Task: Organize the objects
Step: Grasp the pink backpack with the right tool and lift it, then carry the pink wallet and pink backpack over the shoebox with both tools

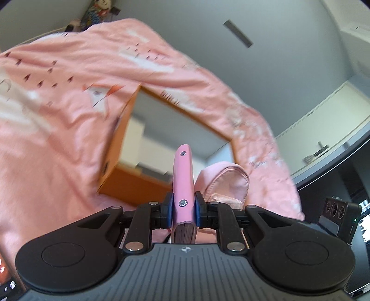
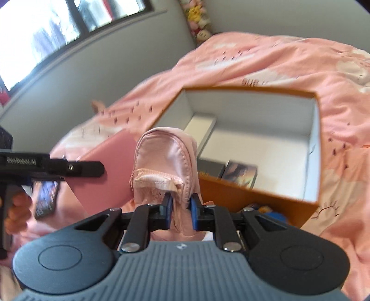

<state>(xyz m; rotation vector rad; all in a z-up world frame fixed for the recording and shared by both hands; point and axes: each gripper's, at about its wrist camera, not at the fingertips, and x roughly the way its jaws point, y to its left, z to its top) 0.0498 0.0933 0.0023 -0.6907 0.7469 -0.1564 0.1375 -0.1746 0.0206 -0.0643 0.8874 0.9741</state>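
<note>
My left gripper (image 1: 183, 211) is shut on a pink-covered notebook (image 1: 183, 183), held edge-on; its flat pink cover also shows in the right wrist view (image 2: 104, 171). My right gripper (image 2: 181, 209) is shut on a pale pink zippered pouch (image 2: 161, 162), held just in front of an open orange box (image 2: 242, 196) with a white inside. The pouch also shows in the left wrist view (image 1: 223, 183), right of the notebook. The box (image 1: 115, 141) lies on a pink bedspread (image 1: 57, 104). The left gripper's finger (image 2: 76, 167) shows at the left of the right wrist view.
Inside the box lie a white divider (image 2: 201, 129) and two dark printed cards or packs (image 2: 240, 173). A dark pack (image 2: 46, 196) lies on the bedspread at the left. Plush toys (image 2: 198, 18) sit by the grey wall, under a window (image 2: 46, 30). White cupboards (image 1: 323, 120) stand at right.
</note>
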